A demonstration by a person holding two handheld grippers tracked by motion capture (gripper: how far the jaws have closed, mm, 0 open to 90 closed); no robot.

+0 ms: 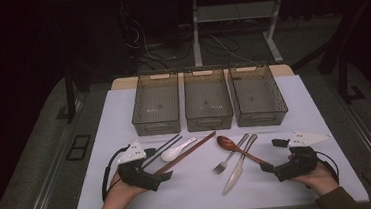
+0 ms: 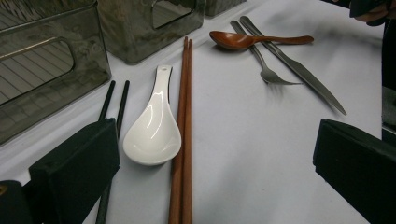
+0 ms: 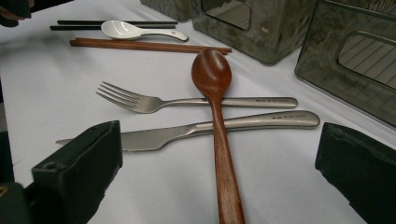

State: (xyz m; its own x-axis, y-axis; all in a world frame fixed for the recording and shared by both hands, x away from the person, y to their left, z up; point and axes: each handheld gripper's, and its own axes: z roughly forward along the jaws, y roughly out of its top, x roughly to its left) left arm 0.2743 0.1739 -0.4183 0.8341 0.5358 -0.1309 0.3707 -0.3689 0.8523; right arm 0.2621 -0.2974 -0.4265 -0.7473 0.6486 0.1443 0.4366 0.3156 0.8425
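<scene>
On the white table [image 1: 200,183] lie black chopsticks [image 1: 162,149], a white ceramic spoon [image 1: 177,149] and brown wooden chopsticks [image 1: 187,152] at the left. A wooden spoon [image 1: 232,146] lies across a metal fork [image 1: 230,158] and a knife [image 1: 238,168] at the right. My left gripper [image 1: 157,164] rests on the table, open, with the white spoon [image 2: 153,130] and the brown chopsticks [image 2: 184,116] just ahead of its jaws. My right gripper [image 1: 272,155] is open too, and the wooden spoon's handle [image 3: 224,158] runs between its jaws untouched.
Three see-through grey bins [image 1: 157,124] [image 1: 210,121] [image 1: 262,117] stand side by side along the table's back edge, all with nothing inside. Beyond the table are a dark floor, cables and a desk frame [image 1: 195,33].
</scene>
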